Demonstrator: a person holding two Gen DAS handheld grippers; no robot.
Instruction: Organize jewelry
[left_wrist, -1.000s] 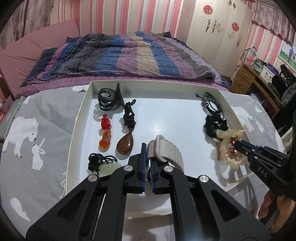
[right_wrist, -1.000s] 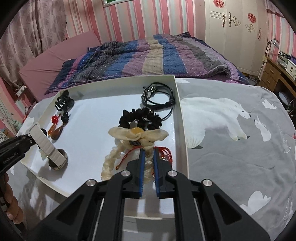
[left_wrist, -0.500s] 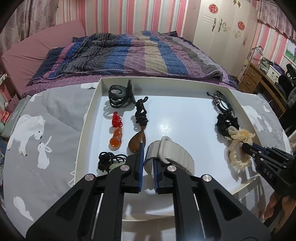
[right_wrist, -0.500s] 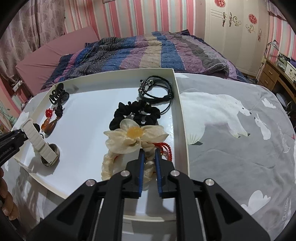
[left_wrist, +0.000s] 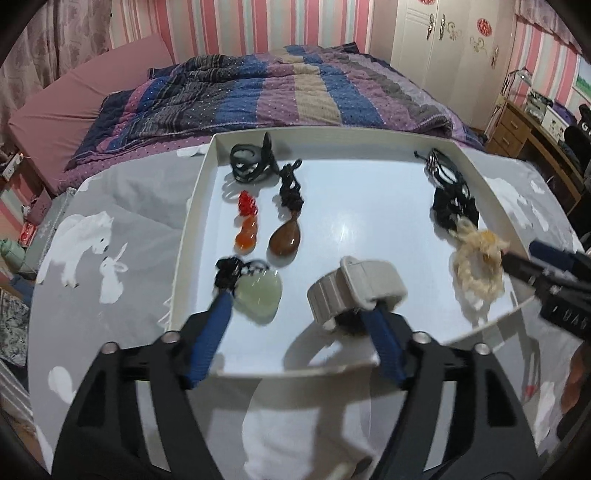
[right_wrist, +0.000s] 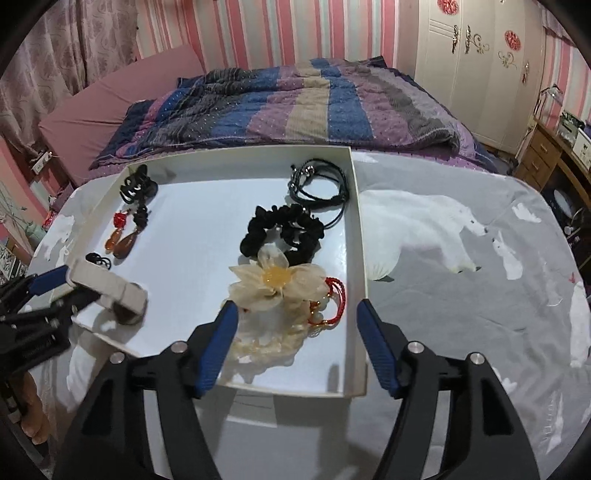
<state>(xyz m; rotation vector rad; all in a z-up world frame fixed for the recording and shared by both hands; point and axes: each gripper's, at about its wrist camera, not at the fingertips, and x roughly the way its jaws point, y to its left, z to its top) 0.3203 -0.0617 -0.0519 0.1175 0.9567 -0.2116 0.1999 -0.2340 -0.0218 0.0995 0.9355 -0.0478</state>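
One white tray (left_wrist: 192, 206) holds everything counted here. Along its left wall lie three pendants: one orange gourd-shaped pendant (left_wrist: 246, 236), one brown teardrop pendant (left_wrist: 283, 240) and one pale green pendant (left_wrist: 260, 297). One black hair claw (left_wrist: 251, 160) sits in the tray's far left corner. Along the tray's right wall there are one bundle of black cords (right_wrist: 321, 184), one black scrunchie (right_wrist: 282, 230), one cream flower hair tie (right_wrist: 275, 282) and one red bead bracelet (right_wrist: 334, 302). One beige watch band (left_wrist: 356, 291) lies near the tray's front edge. Two hand-held grippers are in view, the left hand-held gripper (left_wrist: 301, 314) and the right hand-held gripper (right_wrist: 295, 325), both at the tray's front edge.
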